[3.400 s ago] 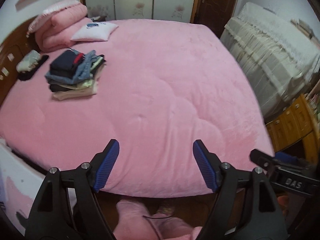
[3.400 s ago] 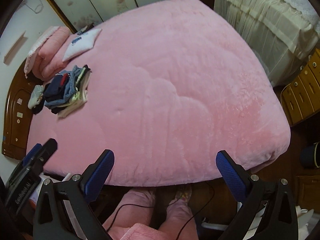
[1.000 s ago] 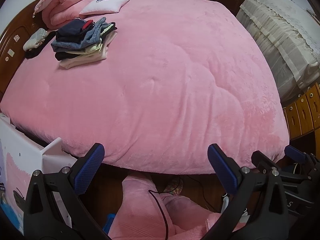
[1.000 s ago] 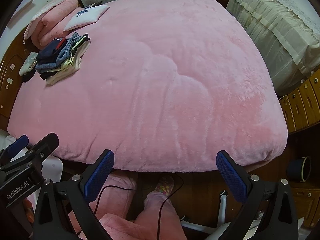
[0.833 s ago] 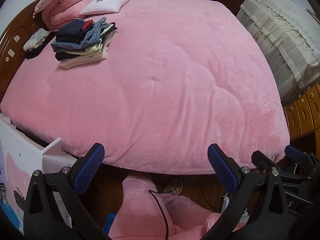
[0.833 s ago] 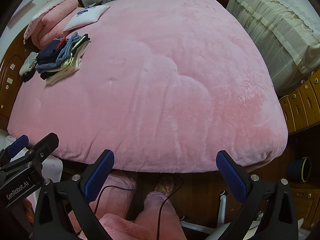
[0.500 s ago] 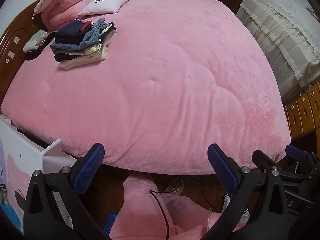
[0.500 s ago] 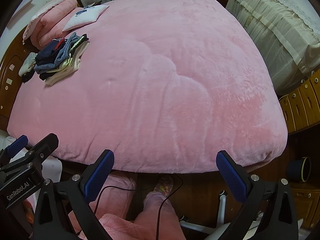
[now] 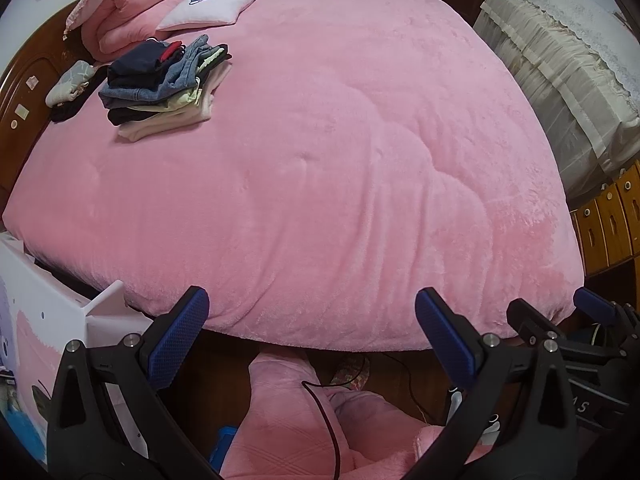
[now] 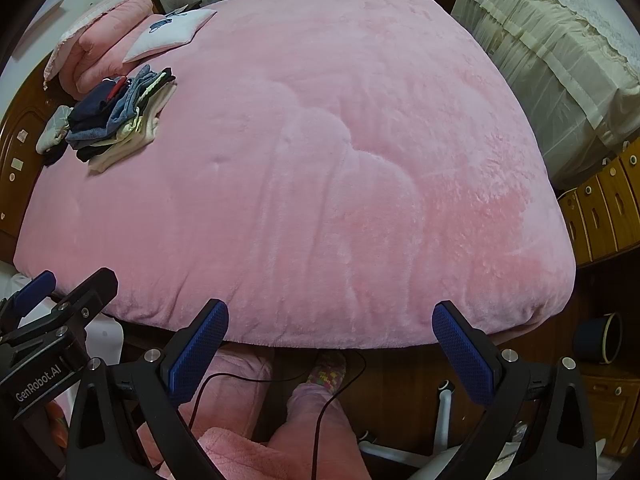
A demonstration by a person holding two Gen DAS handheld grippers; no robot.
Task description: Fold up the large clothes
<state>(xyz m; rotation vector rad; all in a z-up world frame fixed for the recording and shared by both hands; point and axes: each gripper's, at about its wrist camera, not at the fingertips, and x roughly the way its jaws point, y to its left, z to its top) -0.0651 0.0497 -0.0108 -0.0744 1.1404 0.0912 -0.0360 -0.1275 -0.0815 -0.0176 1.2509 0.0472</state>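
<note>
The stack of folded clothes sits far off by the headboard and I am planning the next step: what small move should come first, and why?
Probably carry both tongs forward over the pink blanket toward the stack of folded clothes. The left tongs and right tongs hang open and empty at the foot of the bed, with no loose garment within reach.

Even indoor light, sharp centre, heavy fisheye bend at the rims

Soft, diffuse light falls from above on the pink bedspread (image 9: 320,160), brightest ahead of the jaws, with a faint sheen toward the right corner (image 10: 500,208). Below the jaws the floor (image 10: 400,384) under the bed edge lies in deep shadow. Both views stay crisp mid-frame; straight lines bow outward, and black vignette fills the corners.
</note>
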